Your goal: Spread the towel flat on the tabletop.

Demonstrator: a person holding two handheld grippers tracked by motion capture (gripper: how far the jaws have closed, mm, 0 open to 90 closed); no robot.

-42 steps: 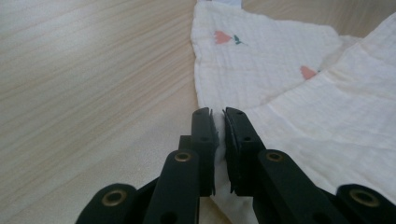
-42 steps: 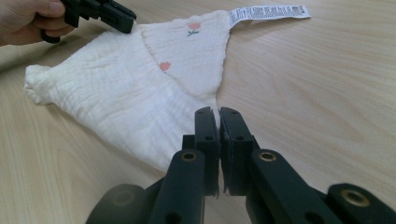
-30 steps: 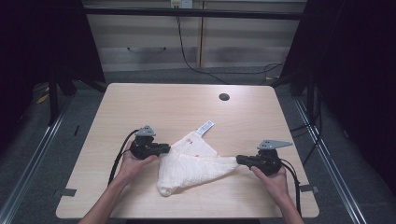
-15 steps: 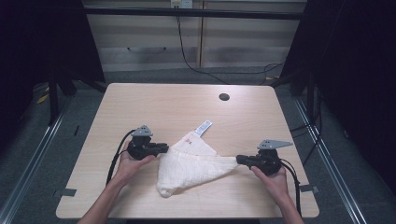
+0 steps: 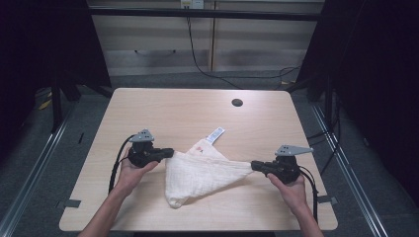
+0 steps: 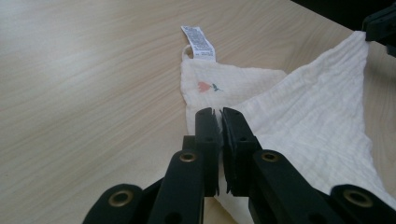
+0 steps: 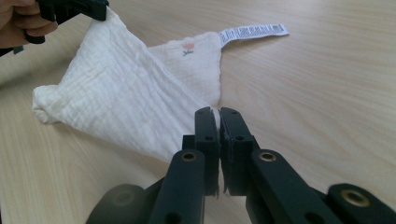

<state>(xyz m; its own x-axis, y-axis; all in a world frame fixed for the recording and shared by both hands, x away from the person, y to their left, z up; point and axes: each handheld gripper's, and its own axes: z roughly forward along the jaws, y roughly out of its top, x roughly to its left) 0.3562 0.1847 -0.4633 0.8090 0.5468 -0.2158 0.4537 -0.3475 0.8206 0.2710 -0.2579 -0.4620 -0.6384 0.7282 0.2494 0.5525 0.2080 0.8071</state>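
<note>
Cloth (image 5: 202, 173) is pinched at two corners, one in each gripper. The left gripper (image 6: 219, 114) has its jaws clenched on the cloth's corner, having just closed the last bit onto it; in the left gripper view the cream, crinkled fabric runs out from between the jaw tips and fans away to the right of them. Just beyond those tips lies a flatter layer with a small pink flower print (image 6: 205, 87), and past that a white care label (image 6: 198, 42) rests on the table (image 6: 70, 93). The right gripper (image 7: 219, 114) is likewise clamped on the opposite corner; in its own view the fabric spreads away to the left of the jaws, with the label (image 7: 254, 31) lying farther off beyond them. From the high view the cloth hangs as a stretched triangle between the two grippers (image 5: 168, 153) (image 5: 257, 165), its lower point resting on the table near the person's edge. A dark round hole (image 5: 237, 102) sits in the tabletop well beyond both grippers.
</note>
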